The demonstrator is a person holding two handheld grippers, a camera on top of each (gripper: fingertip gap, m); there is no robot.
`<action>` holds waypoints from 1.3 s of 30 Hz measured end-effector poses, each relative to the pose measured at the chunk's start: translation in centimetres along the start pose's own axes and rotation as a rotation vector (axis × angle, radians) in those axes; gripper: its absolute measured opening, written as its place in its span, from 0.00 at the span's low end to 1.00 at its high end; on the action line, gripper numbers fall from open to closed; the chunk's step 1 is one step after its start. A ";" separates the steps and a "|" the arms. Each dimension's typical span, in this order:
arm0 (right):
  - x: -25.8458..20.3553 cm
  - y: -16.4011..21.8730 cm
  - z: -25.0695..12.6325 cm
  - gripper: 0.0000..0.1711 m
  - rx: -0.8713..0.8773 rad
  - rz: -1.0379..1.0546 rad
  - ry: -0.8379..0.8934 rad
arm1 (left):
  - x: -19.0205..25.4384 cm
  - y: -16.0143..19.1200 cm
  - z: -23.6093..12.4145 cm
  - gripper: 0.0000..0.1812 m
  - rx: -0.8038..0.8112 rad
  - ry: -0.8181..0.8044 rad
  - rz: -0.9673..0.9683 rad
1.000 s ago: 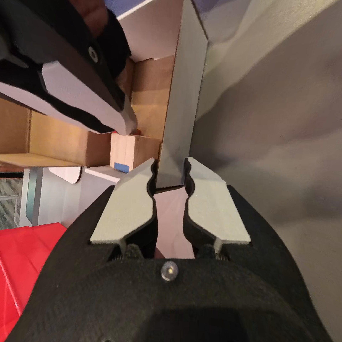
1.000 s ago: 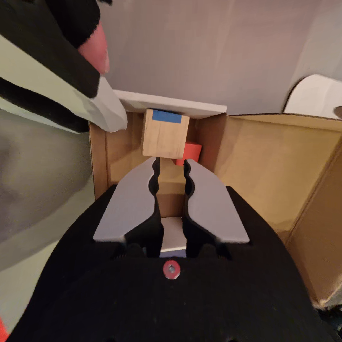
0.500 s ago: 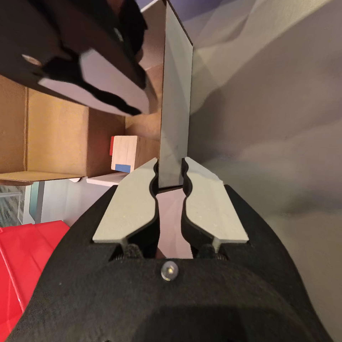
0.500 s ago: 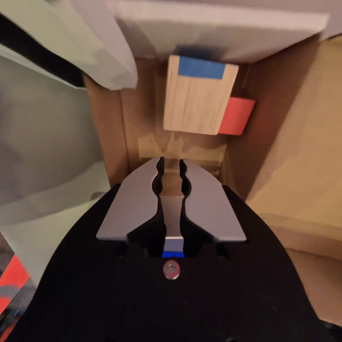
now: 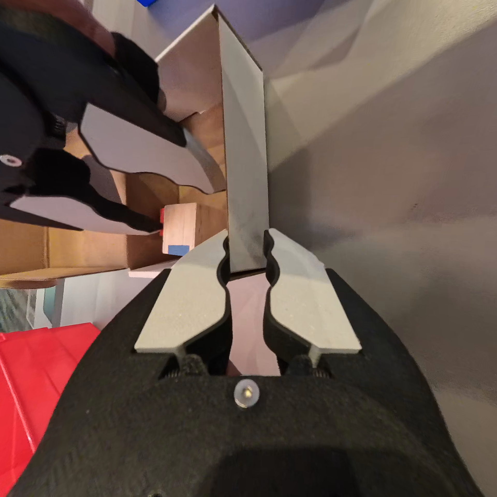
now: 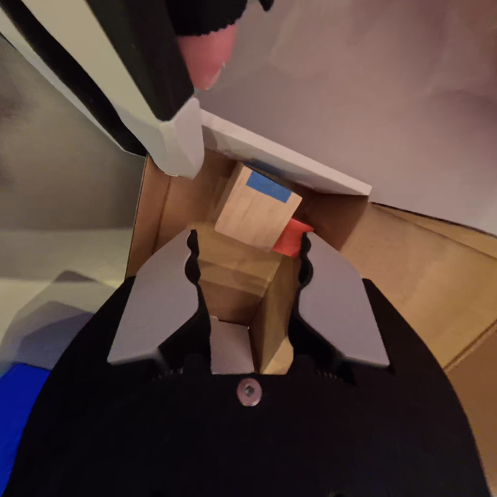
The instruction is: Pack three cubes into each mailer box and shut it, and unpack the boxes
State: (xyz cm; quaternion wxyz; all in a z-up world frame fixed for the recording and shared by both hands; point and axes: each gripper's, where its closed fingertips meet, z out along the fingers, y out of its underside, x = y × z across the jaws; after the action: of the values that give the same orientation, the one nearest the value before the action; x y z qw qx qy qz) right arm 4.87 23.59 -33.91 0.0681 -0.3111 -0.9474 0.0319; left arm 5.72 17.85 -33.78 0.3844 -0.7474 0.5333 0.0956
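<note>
An open mailer box, white outside and brown inside, shows in the left wrist view and the right wrist view. My left gripper is shut on its upright side wall; it also shows in the right wrist view at the box's corner. A wooden cube with a blue tape patch lies in the box's corner, with a red cube touching it. My right gripper is open inside the box, just short of both cubes. In the left wrist view the right gripper reaches in from the left, one fingertip by the wooden cube.
A red bin sits at the lower left, outside the box. A blue object lies at the lower left edge of the right wrist view. The grey table surface lies beyond the box wall.
My right gripper went from nearly shut to wide open and moved deeper into the box toward the cubes. My left gripper kept its hold on the box wall.
</note>
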 end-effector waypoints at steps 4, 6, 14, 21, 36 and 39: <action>0.2 -0.9 -0.2 0.40 0.000 -0.034 -0.021 | 0.0 0.0 0.0 0.10 0.002 0.006 -0.007; 0.2 -1.5 -0.3 0.41 0.023 -0.042 -0.017 | -0.1 0.1 0.0 0.10 0.000 0.000 -0.005; 0.1 0.6 -0.3 0.39 -0.098 -0.041 -0.051 | -0.3 0.2 0.1 0.09 -0.019 0.003 -0.036; -1.9 2.8 -1.7 0.32 -0.195 0.066 -0.159 | -0.2 0.1 0.2 0.09 -0.023 -0.002 -0.042; -3.3 4.3 -1.3 0.27 -0.290 0.147 -0.228 | -0.4 0.2 0.1 0.08 -0.025 -0.002 -0.038; -1.4 1.8 -2.1 0.33 -0.143 0.091 -0.099 | -0.4 0.2 0.1 0.08 -0.026 -0.004 -0.034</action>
State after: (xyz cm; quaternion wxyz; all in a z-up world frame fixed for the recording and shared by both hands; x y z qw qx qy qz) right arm 7.39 24.23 -32.17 -0.0027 -0.3558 -0.9344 -0.0175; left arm 5.41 18.18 -33.76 0.3774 -0.7612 0.5183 0.0975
